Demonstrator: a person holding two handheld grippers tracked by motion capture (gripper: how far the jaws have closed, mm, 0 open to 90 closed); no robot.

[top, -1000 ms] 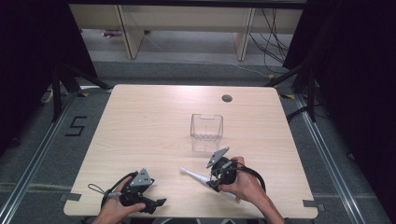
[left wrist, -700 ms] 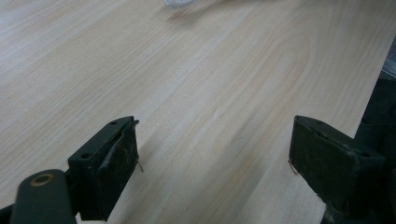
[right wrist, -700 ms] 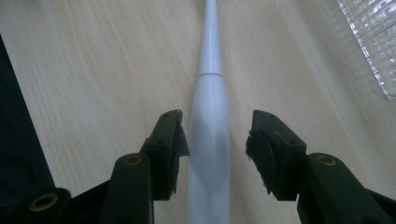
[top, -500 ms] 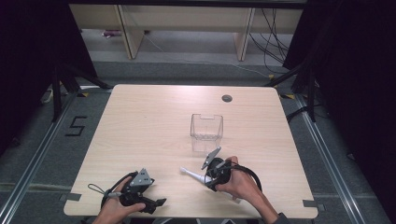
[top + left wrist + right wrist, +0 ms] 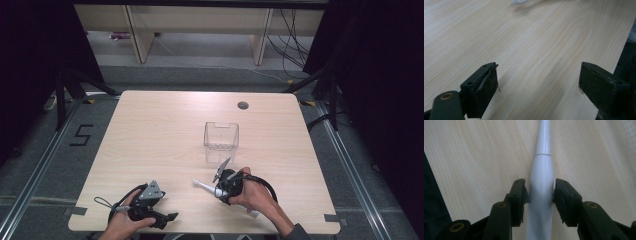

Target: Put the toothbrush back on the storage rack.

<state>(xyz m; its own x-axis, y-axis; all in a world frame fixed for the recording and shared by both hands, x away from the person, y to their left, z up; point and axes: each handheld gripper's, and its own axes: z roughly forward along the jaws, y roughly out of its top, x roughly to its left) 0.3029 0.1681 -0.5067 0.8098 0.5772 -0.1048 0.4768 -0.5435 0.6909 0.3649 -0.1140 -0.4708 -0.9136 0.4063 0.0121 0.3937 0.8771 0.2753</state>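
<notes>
Toothbrush handle (image 5: 541, 195), white, lying flat on table (image 5: 165, 130), long axis running straight ahead between right gripper (image 5: 540, 195) jaws, just closing, clamped on it; left gripper (image 5: 539, 87) apart, idle.

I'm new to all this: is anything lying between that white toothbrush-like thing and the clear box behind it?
Nothing visible. The right gripper is closed on the white handle, and only bare table separates it from the clear box.

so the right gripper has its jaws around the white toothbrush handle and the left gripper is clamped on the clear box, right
Not quite. The left gripper holds nothing: in the left gripper view its jaws stand wide open over bare table. The clear box sits apart. The right gripper has just been closing on the white toothbrush handle.
</notes>
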